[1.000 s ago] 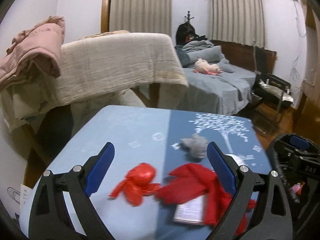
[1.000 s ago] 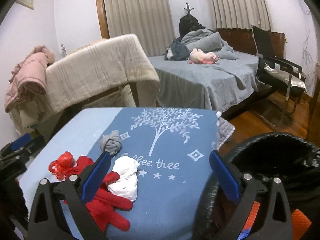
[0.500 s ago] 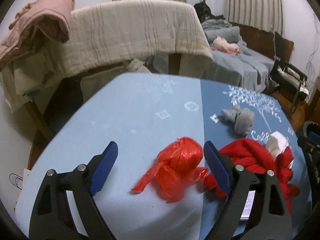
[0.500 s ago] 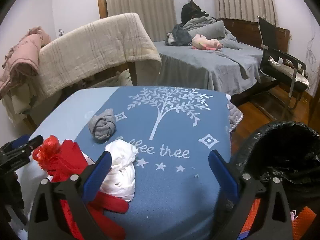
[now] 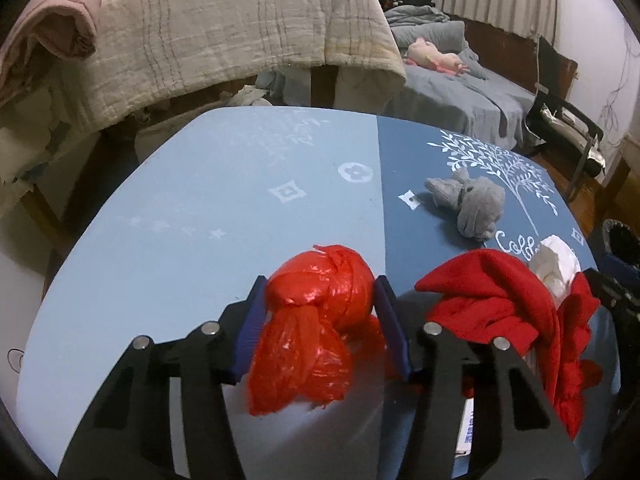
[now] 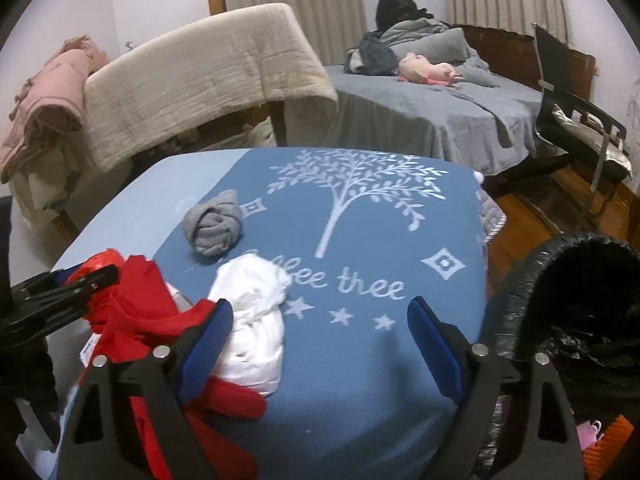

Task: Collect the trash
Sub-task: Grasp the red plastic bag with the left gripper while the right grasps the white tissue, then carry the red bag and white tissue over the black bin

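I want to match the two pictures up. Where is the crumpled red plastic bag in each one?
Left wrist view: the crumpled red plastic bag sits low in the middle, between the closing left gripper's blue pads.
Right wrist view: only a bit of it shows at the left edge, behind the red cloth.
Shared landmark: the rolled grey sock on the blue tablecloth.

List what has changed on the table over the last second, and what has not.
The left gripper came down over the knotted red plastic bag; its jaws are closing, pads against the bag's sides. The right gripper dropped toward the white wad; its jaws are closing but wide, gripping nothing. The gray rolled cloth, red garment, and black-lined bin stayed put.
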### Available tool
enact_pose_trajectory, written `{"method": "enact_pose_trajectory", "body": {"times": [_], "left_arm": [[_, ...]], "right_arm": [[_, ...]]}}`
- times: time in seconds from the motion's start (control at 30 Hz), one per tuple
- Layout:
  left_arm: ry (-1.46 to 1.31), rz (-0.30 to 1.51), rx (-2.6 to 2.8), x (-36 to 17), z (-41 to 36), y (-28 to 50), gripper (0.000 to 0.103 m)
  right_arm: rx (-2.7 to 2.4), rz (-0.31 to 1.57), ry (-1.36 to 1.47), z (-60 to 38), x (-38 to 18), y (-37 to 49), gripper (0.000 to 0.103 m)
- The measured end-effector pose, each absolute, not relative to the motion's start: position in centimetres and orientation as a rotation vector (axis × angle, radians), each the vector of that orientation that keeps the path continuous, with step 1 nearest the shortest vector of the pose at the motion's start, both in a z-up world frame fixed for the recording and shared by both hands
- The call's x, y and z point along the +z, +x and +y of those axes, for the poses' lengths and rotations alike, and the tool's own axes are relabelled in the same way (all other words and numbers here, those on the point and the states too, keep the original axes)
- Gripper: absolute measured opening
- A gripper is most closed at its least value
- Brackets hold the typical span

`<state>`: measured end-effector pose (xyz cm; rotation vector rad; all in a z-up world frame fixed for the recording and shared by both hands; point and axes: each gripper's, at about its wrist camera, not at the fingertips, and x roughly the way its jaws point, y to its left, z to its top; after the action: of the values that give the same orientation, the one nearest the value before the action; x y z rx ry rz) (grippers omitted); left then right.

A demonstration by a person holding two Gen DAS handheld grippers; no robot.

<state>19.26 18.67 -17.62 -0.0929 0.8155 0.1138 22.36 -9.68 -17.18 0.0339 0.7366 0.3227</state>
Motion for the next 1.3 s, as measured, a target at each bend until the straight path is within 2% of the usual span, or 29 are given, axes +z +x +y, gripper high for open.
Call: {"method": "enact_pose_trajectory", "body": {"times": [0.07, 0.27, 0.5, 1.3], "left_arm": [[-0.095, 0.813, 0.114, -17.6, 18.6, 19.2, 0.048], [-0.108, 0.796, 0.111, -17.3, 18.7, 19.0, 0.044], [-0.124, 0.749, 0.116, -16.0, 18.8, 18.3, 0.044], [-0.124, 0.589, 0.081, -8.3, 15.9, 15.3, 0.044]], "right_arm": [[0.341, 0.750, 0.028, -9.2, -17.4, 22.3, 0.084], [0.403, 0.783, 0.049, -8.5, -17.9, 22.3, 0.070], [0.510, 0.806, 0.056, -7.0, -17.8, 21.9, 0.027], [0.441, 0.625, 0.070, -10.7, -10.8, 20.0, 0.026]]}}
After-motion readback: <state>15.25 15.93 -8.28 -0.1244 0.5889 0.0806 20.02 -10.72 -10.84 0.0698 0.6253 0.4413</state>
